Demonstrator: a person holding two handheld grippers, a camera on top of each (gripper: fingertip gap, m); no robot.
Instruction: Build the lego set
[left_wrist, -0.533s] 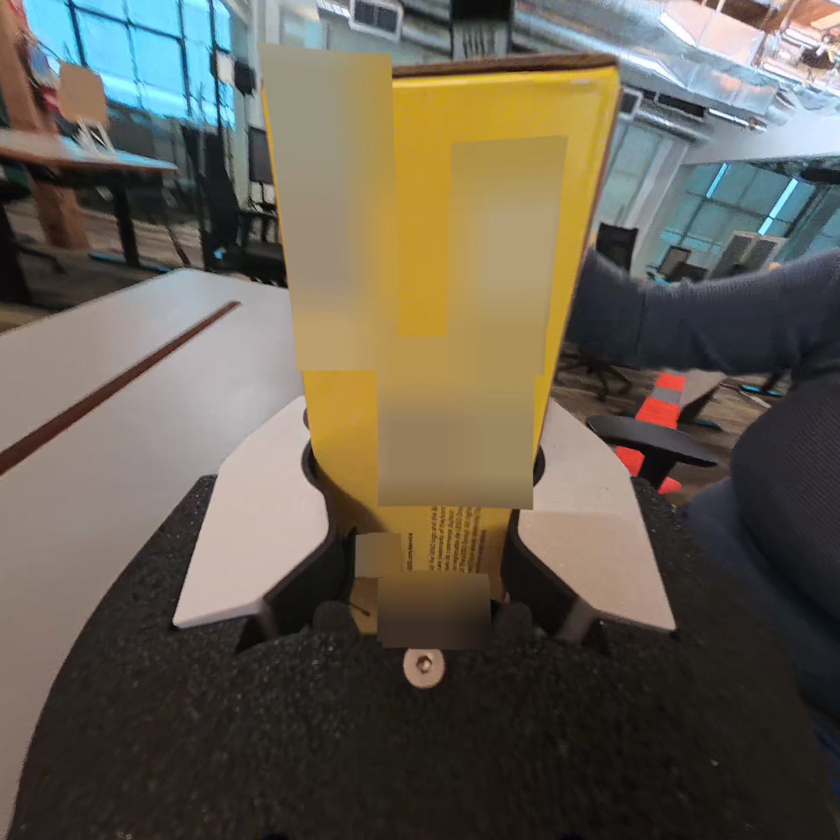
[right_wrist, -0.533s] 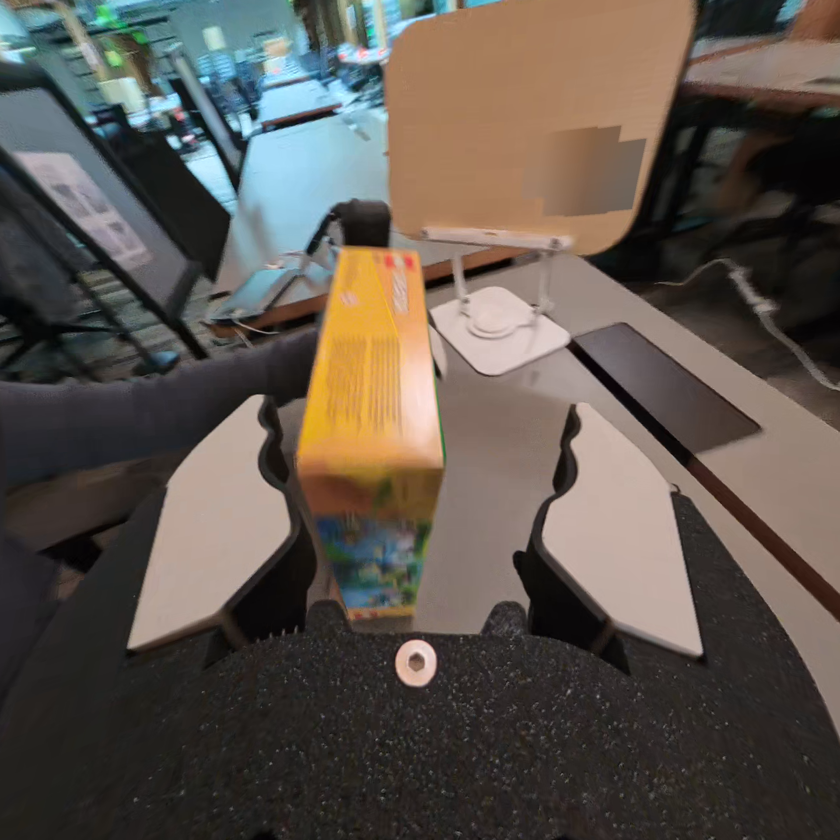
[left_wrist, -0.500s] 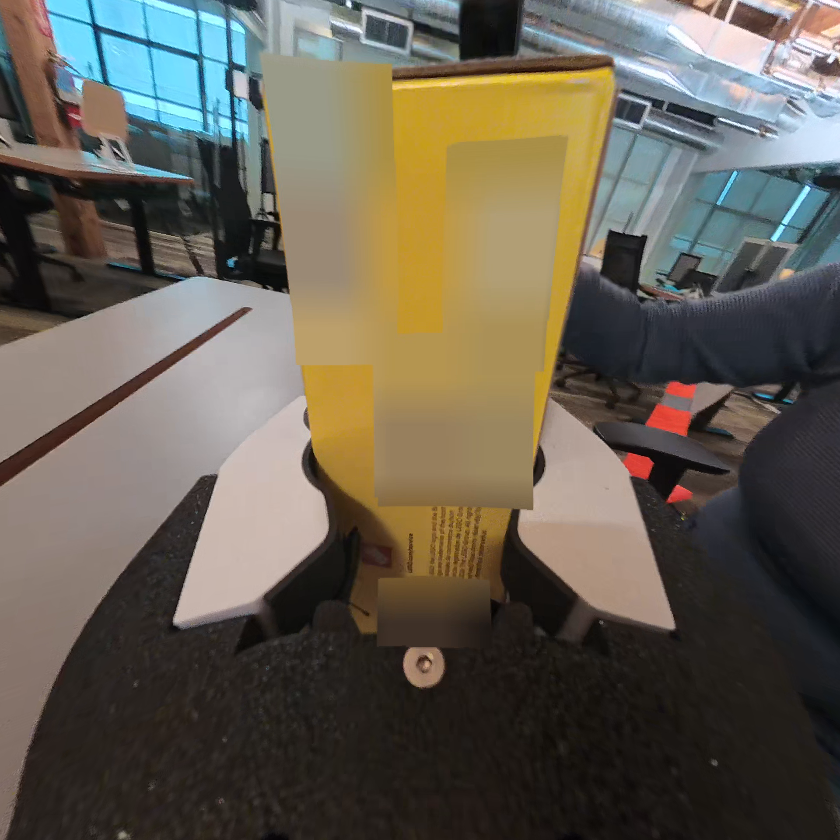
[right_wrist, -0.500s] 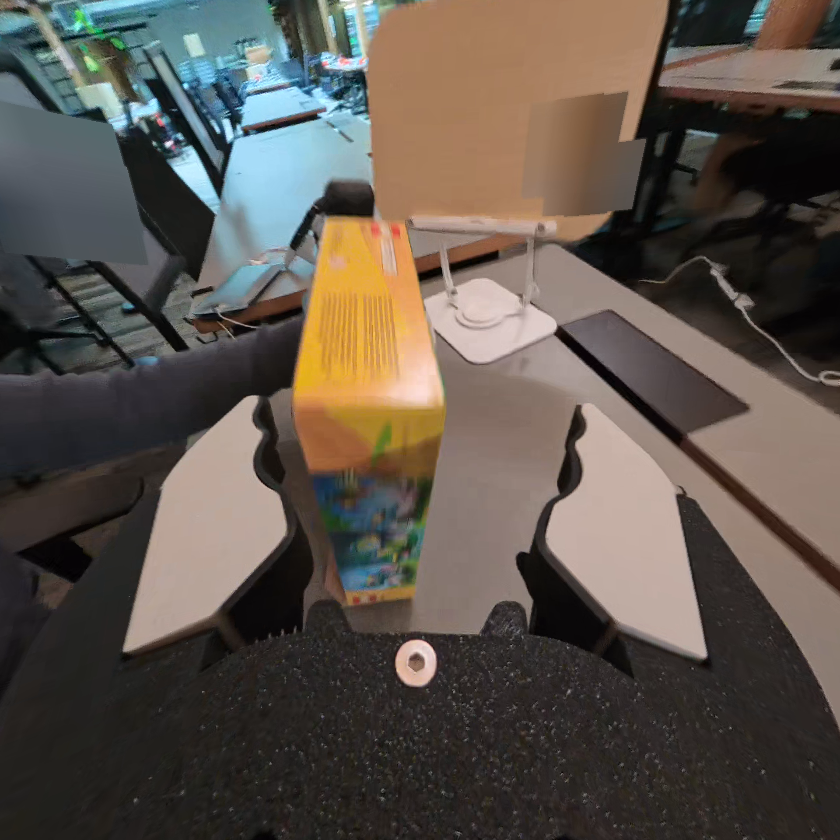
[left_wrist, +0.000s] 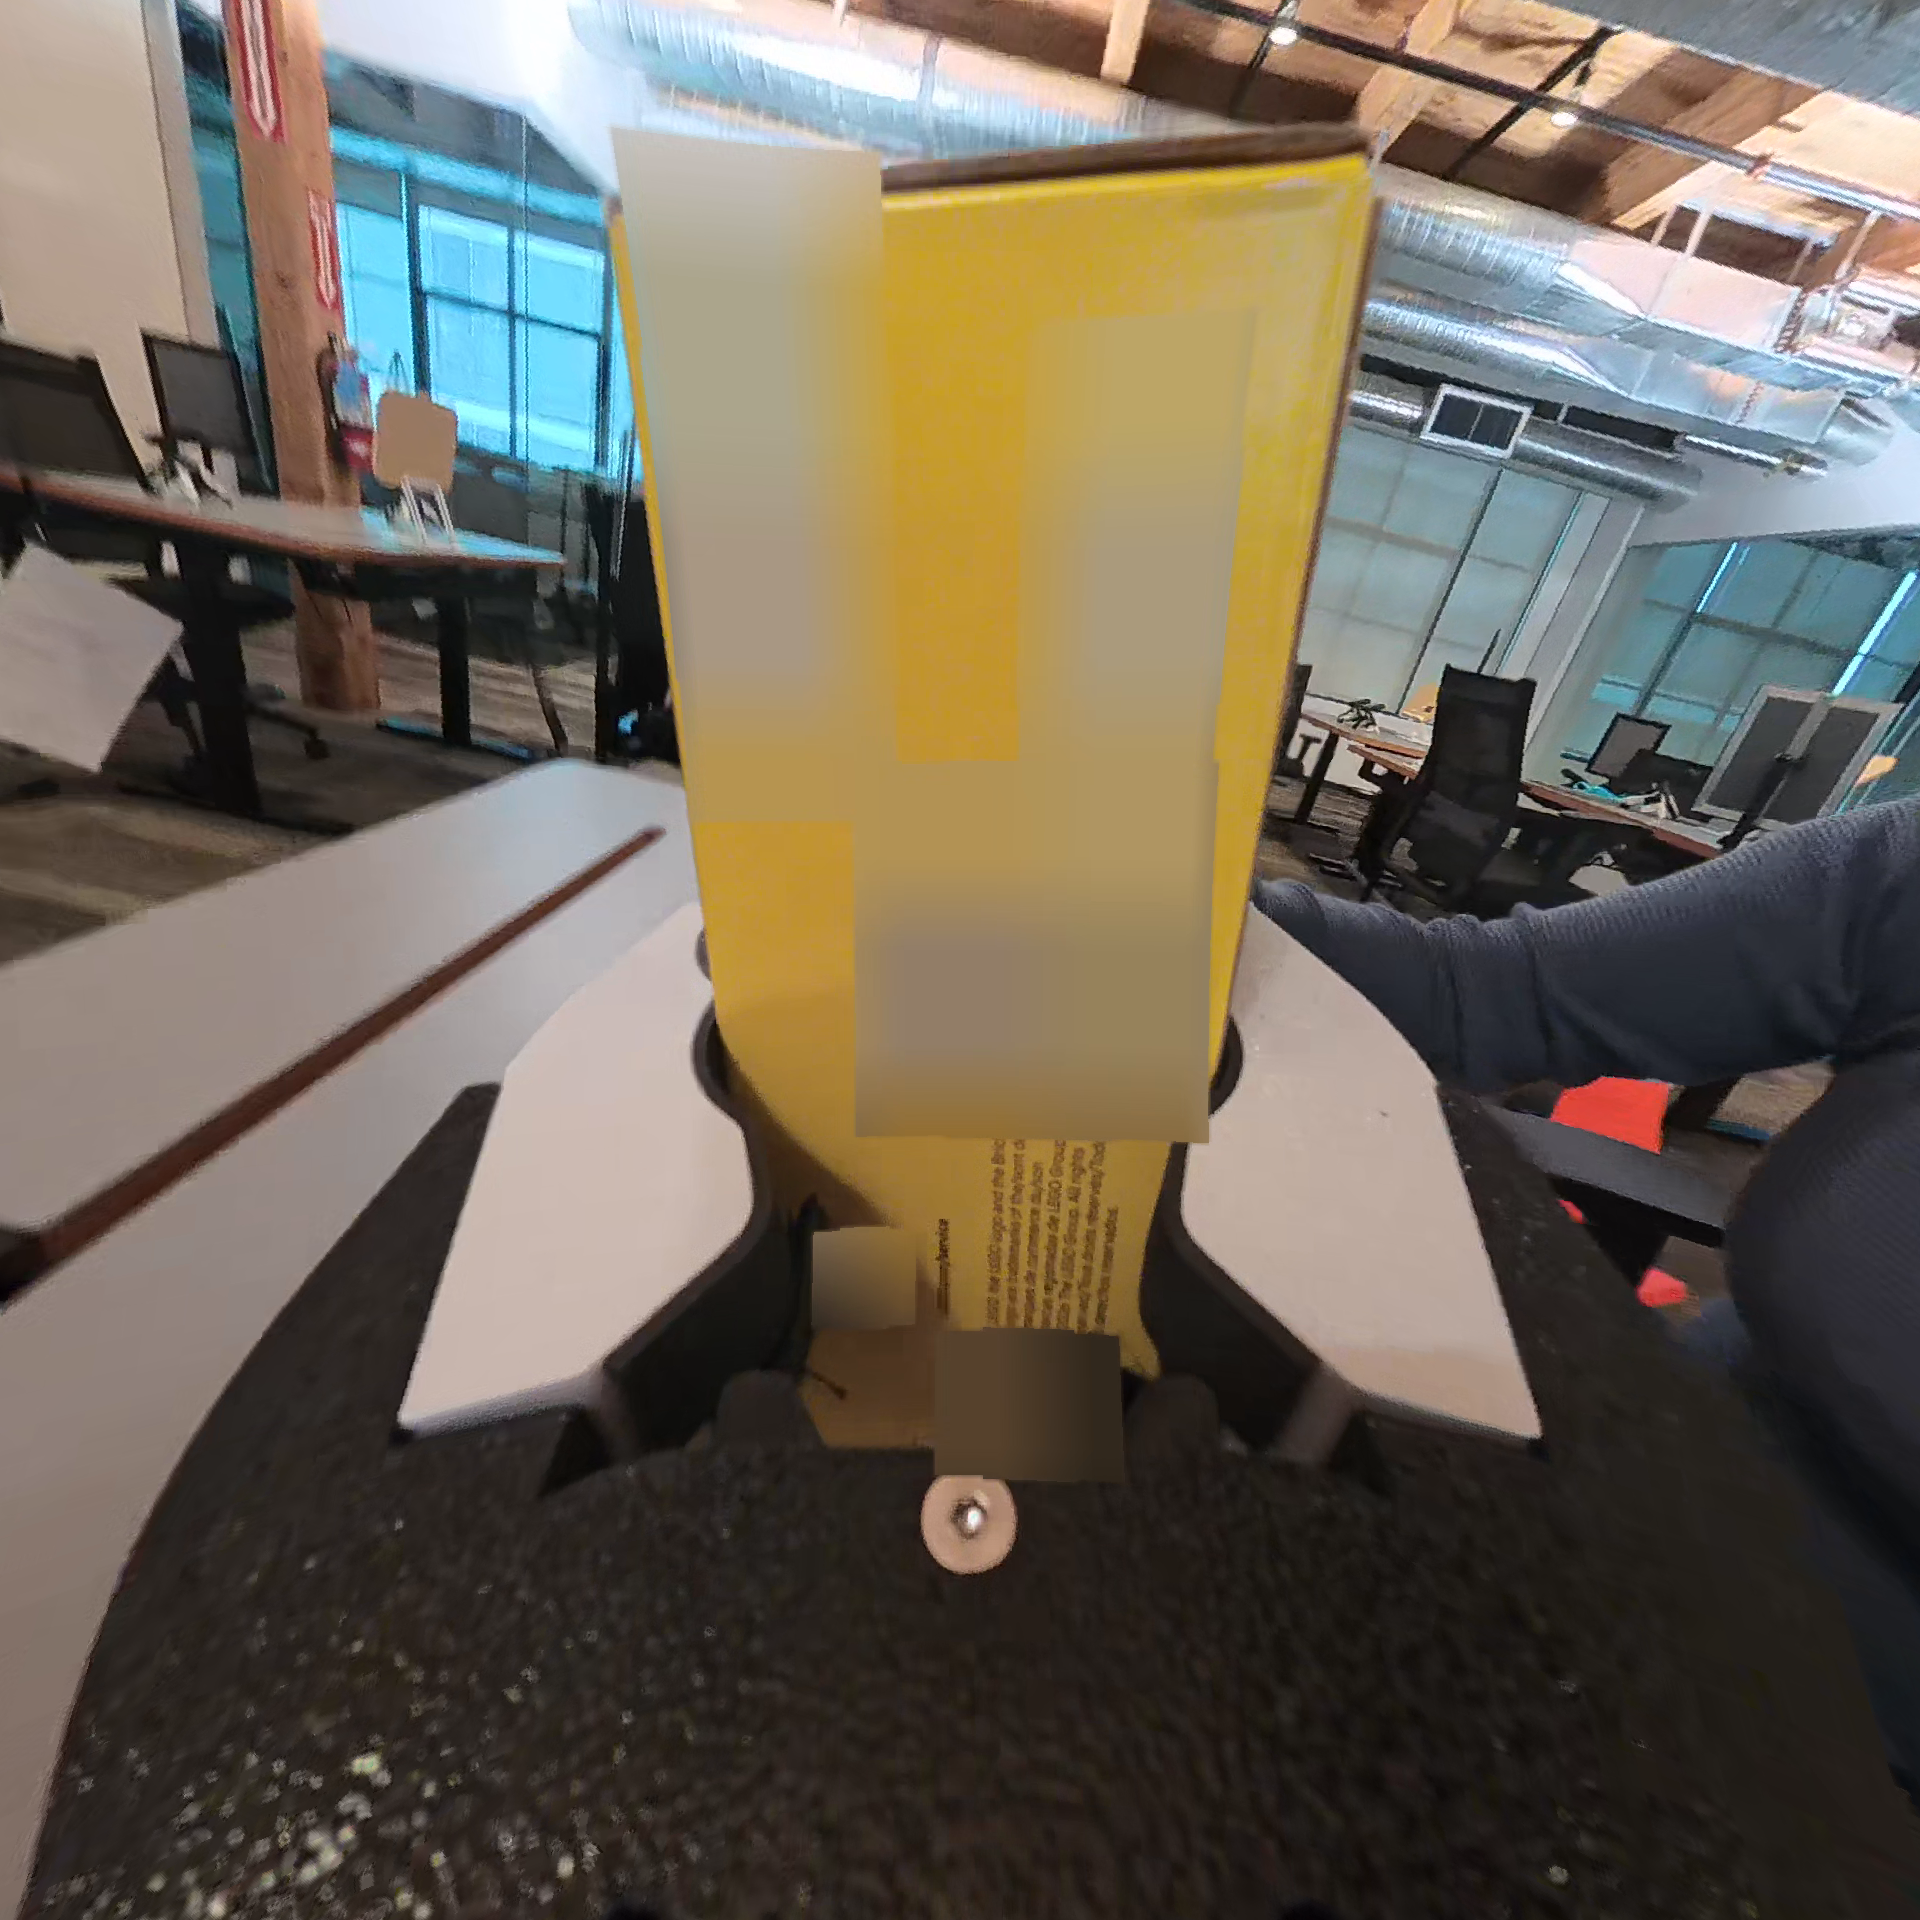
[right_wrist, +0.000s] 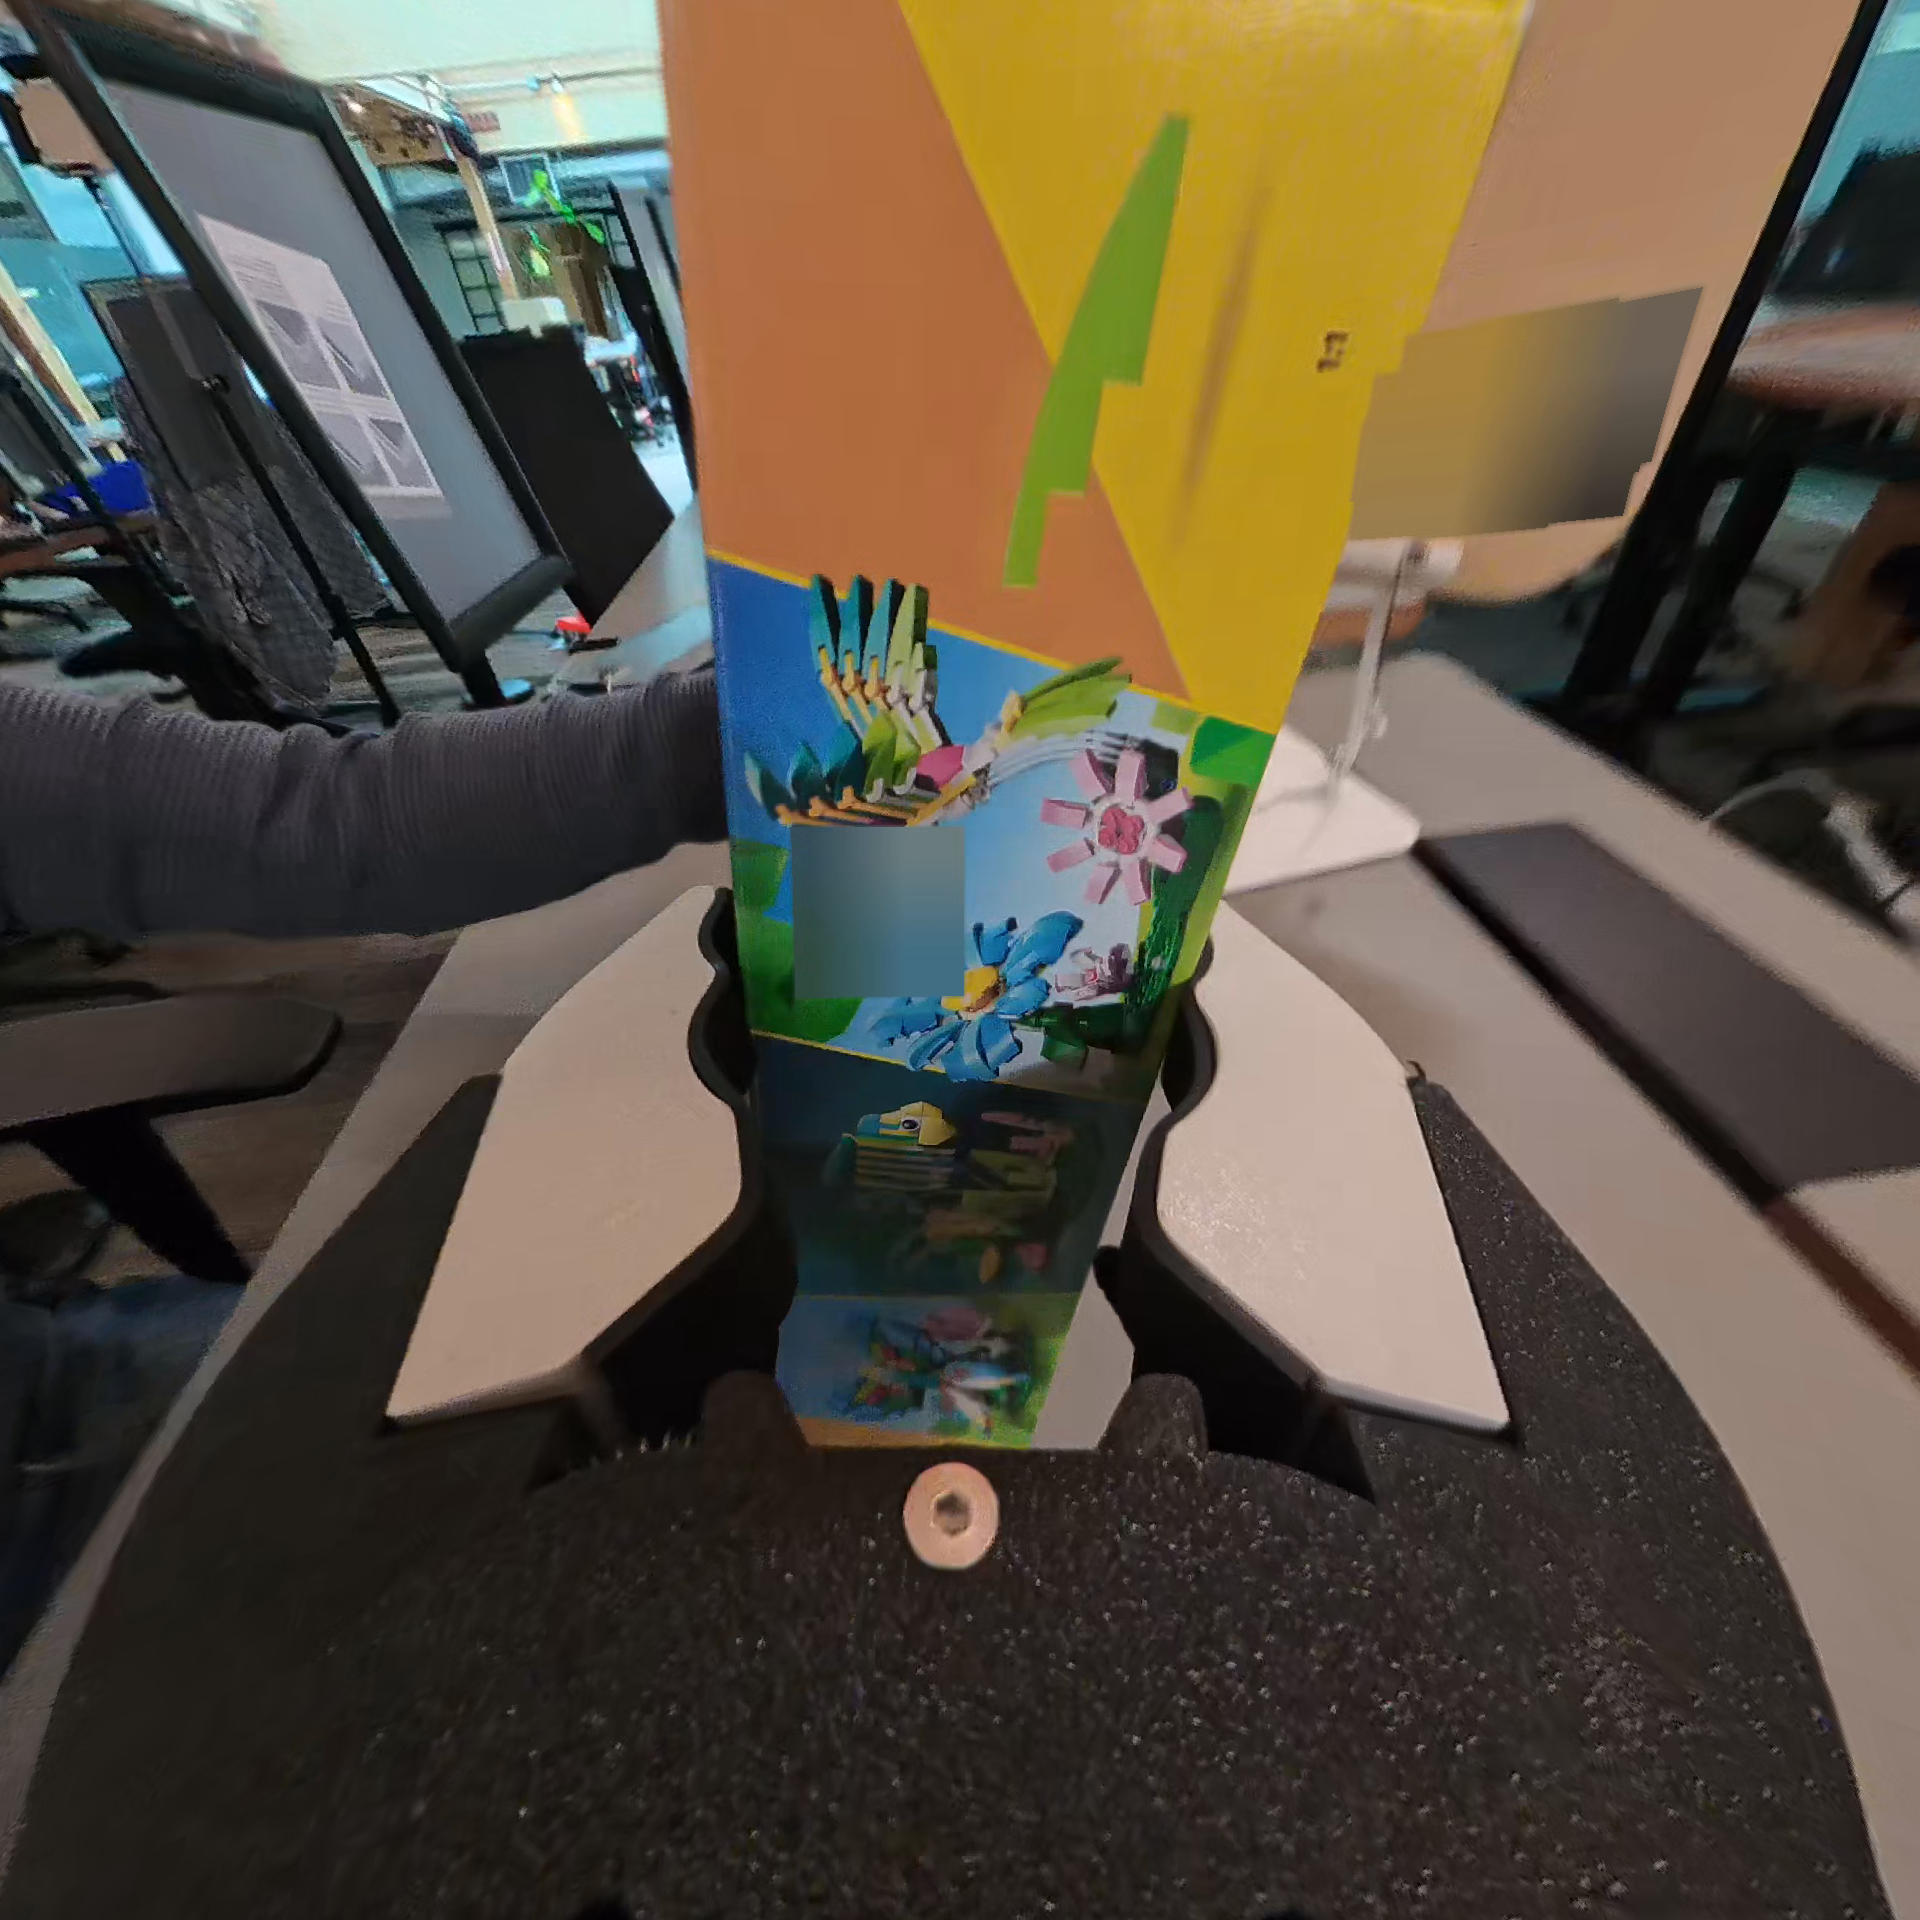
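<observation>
A yellow lego box (left_wrist: 956, 520) stands up between the fingers of my left gripper (left_wrist: 971, 997), which is shut on its lower end and holds it above the grey table (left_wrist: 260, 987). In the right wrist view the same box (right_wrist: 883, 364) shows its pictured side with birds and flowers. My right gripper (right_wrist: 961, 935) is shut on that end, both fingers pressed against the box's sides. The box fills the middle of both views and hides what lies behind it.
A person's dark sleeve (left_wrist: 1610, 966) reaches in from the right, and shows at the left in the right wrist view (right_wrist: 312, 800). A white stand base (right_wrist: 1320, 831) and a black pad (right_wrist: 1662, 987) lie on the table. Display boards (right_wrist: 343, 395) stand at the left. Tip to tip, the grippers are about 11 cm apart.
My right gripper has moved forward over the box's end and closed on it. The left gripper keeps its hold and has tilted upward a little with the box.
</observation>
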